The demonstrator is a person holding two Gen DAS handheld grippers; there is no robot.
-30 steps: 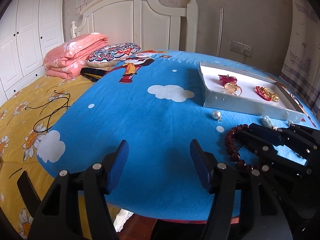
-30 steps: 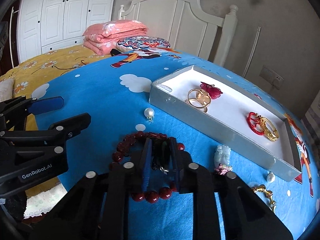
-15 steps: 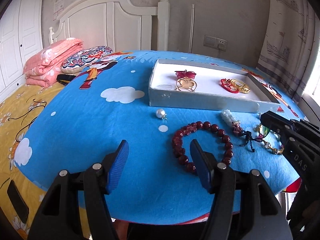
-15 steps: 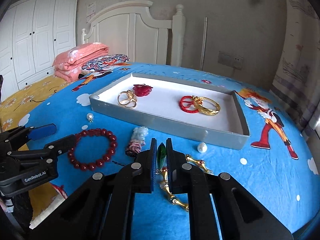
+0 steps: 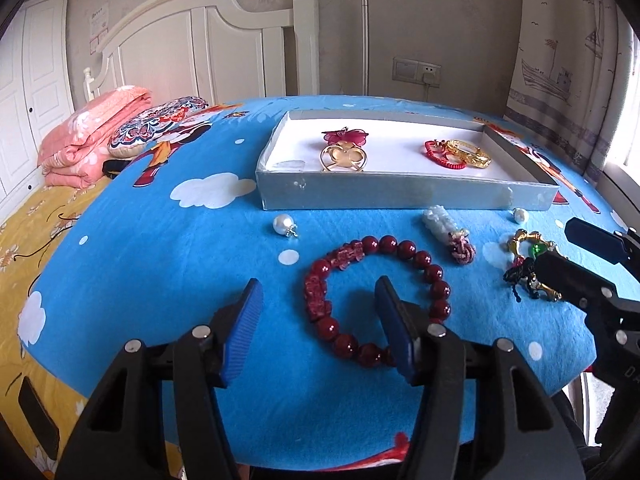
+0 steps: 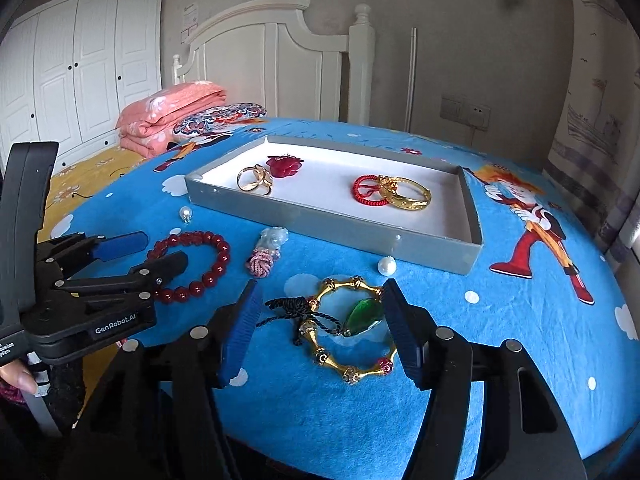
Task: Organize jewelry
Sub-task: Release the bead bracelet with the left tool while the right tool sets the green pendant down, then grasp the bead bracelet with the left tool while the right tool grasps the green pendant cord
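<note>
A: Which to go for first with the right gripper (image 6: 320, 292)?

B: The gold bangle (image 6: 352, 374), flat on the blue cloth (image 6: 500, 320), right between the fingers. Spread wide, gripping nothing.

A: Centred?

B: No. Pushed toward the right-hand finger (image 6: 400, 328), nearly against it, with the green pendant (image 6: 362, 312) inside the ring on that same side. Toward the left-hand finger, only the black cord (image 6: 288, 306).

A: Long axis?

B: Roughly forward, away from the camera, so along the fingers and not across them. Probably easier to pinch one side of the ring than to squeeze the whole hoop.

A: And the left gripper (image 5: 318, 300)?

B: Also released and empty. Nearer to the red bead bracelet (image 5: 434, 276), well off to the left of the bangle. One finger over the hollow of the bracelet, the other outside it, with the left arc of beads in between.

A: Touching the cloth yet?

B: Cannot tell the height from either view.

A: Where to carry things?

B: Into the grey tray (image 6: 332, 226), straight ahead beyond both pieces, already with rings and a red cord loop inside. Worth watching the loose pearl (image 6: 387, 266) just beyond the bangle, before the tray wall.
</note>
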